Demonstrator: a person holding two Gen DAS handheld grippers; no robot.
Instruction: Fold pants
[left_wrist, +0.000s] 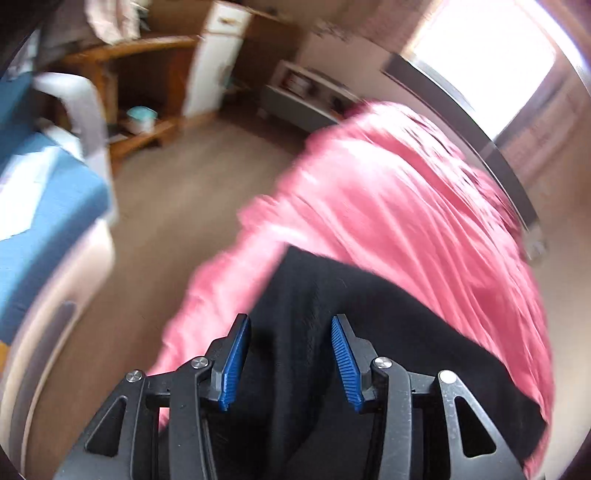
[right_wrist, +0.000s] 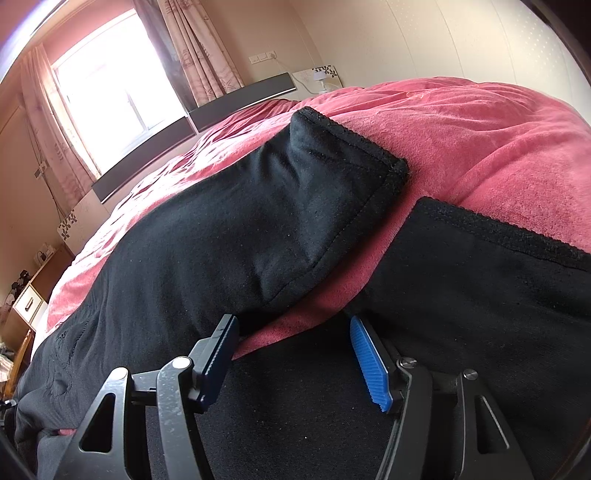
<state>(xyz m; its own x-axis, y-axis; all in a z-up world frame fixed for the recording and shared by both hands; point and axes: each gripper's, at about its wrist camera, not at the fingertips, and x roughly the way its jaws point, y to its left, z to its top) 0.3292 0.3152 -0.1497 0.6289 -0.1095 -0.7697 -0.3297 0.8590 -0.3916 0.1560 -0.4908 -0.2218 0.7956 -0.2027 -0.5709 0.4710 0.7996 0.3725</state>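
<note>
Black pants, two spread legs.

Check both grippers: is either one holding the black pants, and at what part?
Nothing is held. The left gripper and right gripper both stand open over the black pants, pads clear of the cloth.

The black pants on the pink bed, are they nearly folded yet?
Not nearly. Done: the black pants lie spread on the pink blanket, both leg ends apart and unfolded. In hand: nothing is pinched; the right claw is open over the cloth, and the left claw is open above black fabric too. Left: every fold, starting with laying one leg over the other.
</note>
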